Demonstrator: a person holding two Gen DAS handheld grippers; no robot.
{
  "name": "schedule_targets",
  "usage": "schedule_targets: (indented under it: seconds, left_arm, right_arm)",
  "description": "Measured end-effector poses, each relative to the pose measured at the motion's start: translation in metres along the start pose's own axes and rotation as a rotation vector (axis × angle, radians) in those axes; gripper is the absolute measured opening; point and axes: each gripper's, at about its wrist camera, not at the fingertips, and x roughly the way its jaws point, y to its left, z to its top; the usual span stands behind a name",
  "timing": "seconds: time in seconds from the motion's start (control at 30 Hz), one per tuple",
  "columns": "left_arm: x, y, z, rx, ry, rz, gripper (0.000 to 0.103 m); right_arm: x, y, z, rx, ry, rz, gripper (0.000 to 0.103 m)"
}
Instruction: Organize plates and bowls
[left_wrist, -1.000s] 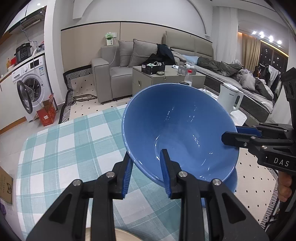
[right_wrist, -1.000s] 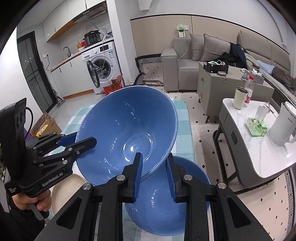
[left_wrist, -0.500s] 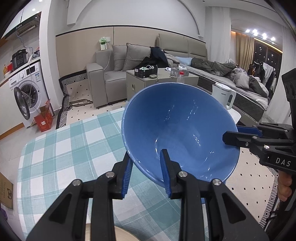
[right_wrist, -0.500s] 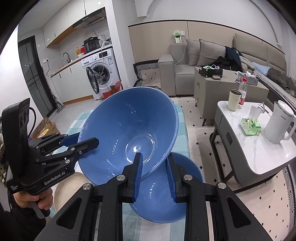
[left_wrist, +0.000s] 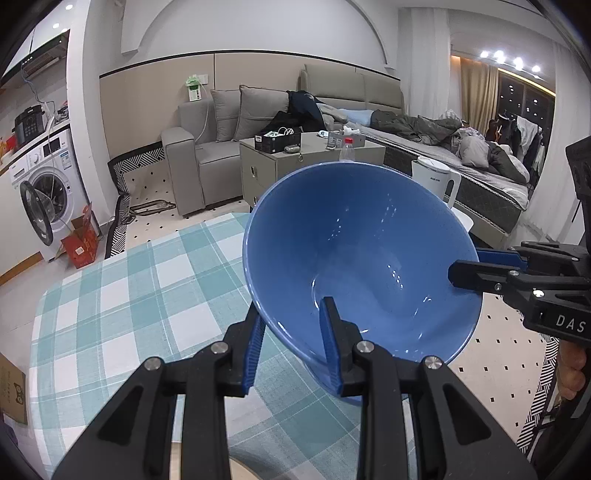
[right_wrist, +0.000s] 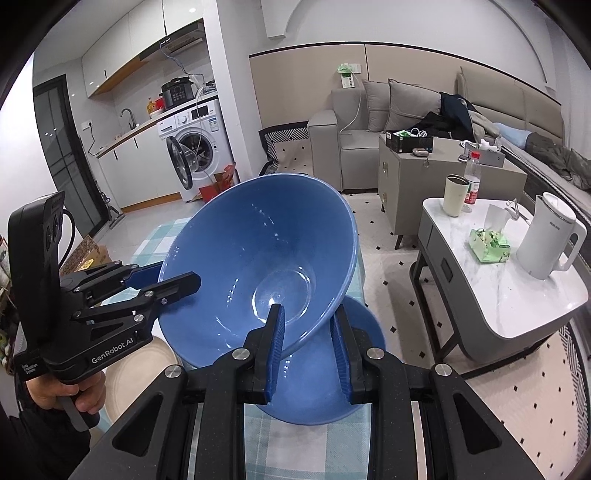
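blue bowl now slightly farther from second bowl

The right gripper, seen at three o'clock in the left wrist view, carries the white letters "DAS" on its black body, cut off by the frame edge. In the right wrist view the left gripper, at nine o'clock, reads "GenRobot.AI" in white along its body, with a smaller two-line print beside it, too small to read surely. The white kettle at three o'clock bears a small dark brand mark that cannot be read.
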Motion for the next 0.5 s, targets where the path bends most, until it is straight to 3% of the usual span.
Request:
schedule_targets:
  seconds: [0.5]
  left_arm:
    - [0.01, -0.015, -0.005, 0.016, 0.022, -0.018, 0.028]
  right_arm:
    - [-0.005, -0.015, -0.018, 0.016, 0.018, -0.003, 0.027]
